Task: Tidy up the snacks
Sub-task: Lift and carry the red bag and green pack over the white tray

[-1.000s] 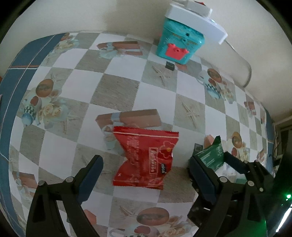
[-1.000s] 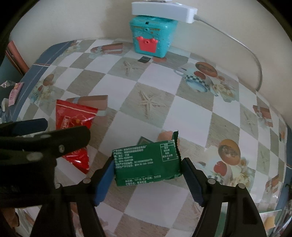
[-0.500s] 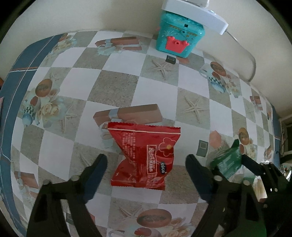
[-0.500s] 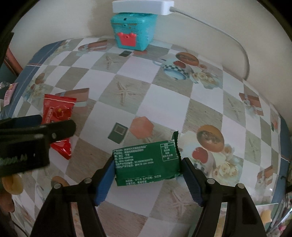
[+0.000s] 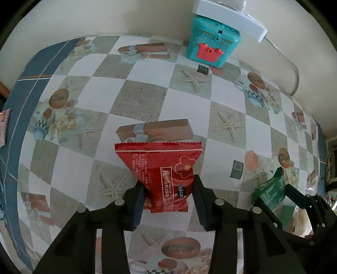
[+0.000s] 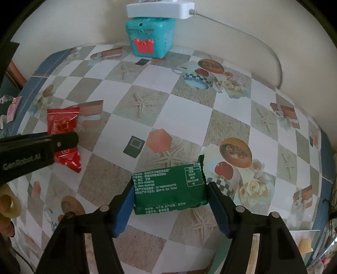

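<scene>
Left to right: the left claw (image 5: pixel 168 189) has just closed on the red snack packet (image 5: pixel 162 168), pinching its lower half above the checked table (image 5: pixel 147 94). The right claw (image 6: pixel 170 194) holds the green snack packet (image 6: pixel 169 187) by its short ends, jaws moderately wide, closing slightly. Judgement: lift the red packet straight up, keeping the pinch firm so the slick wrapper does not slip.

Teal box (image 6: pixel 151 36) under white power strip (image 6: pixel 159 10), patterned tablecloth (image 6: pixel 189 118)
</scene>
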